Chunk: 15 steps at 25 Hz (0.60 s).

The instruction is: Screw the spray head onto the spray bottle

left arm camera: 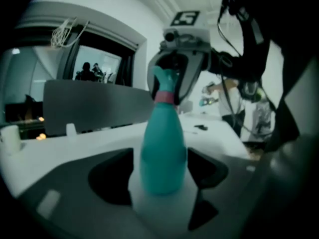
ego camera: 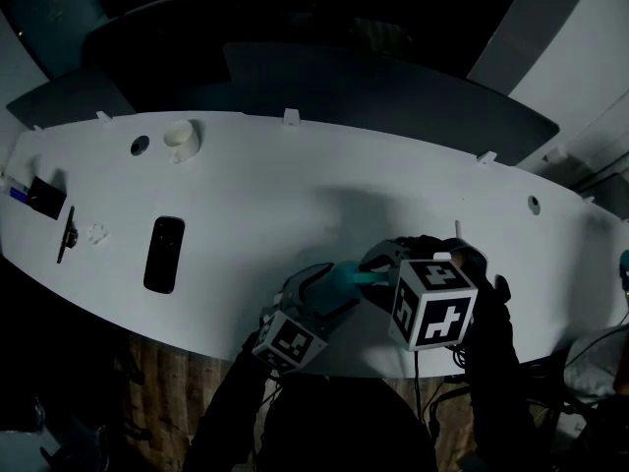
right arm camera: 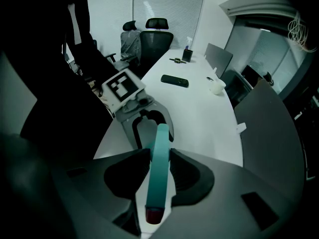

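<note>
**Item: spray bottle [ego camera: 346, 277] with spray head [left arm camera: 165, 81], held at both ends.**

- Landmark: black phone [ego camera: 163, 254], lying flat on the white surface [ego camera: 295, 195].
- Location: right of the phone, at the surface's near edge. It looks to be carried between the two tools rather than resting on the surface.
- Left tool [left arm camera: 162, 164]: clamped on the teal body, close to its base.
- Right tool [right arm camera: 160, 158]: clamped at the opposite end, its jaws flanking the spray head and the pink collar [left arm camera: 164, 96].
- Fit: head and body read as one straight line. No view shows whether the thread is fully home.

**Hazards, as judged:**

- Cross-threading, if the right tool tilts off the bottle's axis while turning.
- The smooth, round body spinning inside the left tool's hold, so that the collar never tightens.
- The collar slipping in the right tool, for the same reason.
- The two tools knocking together, since they work nose to nose.
- A drop past the near edge to the floor, if either hold eases.

**Also present:** white cup [ego camera: 181, 138], beyond the phone and well apart from the work.
</note>
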Each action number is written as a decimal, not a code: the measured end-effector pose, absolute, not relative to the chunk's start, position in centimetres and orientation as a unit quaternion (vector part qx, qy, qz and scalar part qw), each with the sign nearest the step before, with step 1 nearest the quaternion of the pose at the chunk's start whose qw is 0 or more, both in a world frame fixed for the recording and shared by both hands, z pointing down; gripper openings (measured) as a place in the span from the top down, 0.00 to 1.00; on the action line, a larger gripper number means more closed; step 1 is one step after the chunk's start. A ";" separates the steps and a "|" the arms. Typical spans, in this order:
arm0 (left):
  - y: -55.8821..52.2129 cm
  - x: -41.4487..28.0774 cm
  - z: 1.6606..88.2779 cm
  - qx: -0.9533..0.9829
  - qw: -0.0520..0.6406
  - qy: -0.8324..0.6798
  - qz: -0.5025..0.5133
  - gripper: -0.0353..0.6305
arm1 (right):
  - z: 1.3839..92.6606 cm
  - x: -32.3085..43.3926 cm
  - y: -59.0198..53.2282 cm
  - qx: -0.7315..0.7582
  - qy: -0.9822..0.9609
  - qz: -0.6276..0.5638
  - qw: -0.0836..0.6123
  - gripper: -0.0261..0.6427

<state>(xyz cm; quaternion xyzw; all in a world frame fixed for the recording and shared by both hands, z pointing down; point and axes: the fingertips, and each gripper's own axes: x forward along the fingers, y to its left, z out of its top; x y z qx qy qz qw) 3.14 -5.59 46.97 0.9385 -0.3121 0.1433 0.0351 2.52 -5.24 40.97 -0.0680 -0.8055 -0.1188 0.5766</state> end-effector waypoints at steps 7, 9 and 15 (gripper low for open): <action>-5.7 4.6 48.1 0.974 0.029 -0.083 0.208 0.43 | 41.0 2.6 -5.2 -0.095 -0.793 -0.129 0.587 0.77; -5.6 4.8 48.1 0.976 0.029 -0.065 0.208 0.43 | 41.1 2.6 -5.2 -0.100 -0.791 -0.131 0.590 0.77; -6.3 4.5 48.0 0.959 0.018 -0.211 0.186 0.44 | 40.9 2.6 -5.6 -0.066 -0.805 -0.113 0.579 0.77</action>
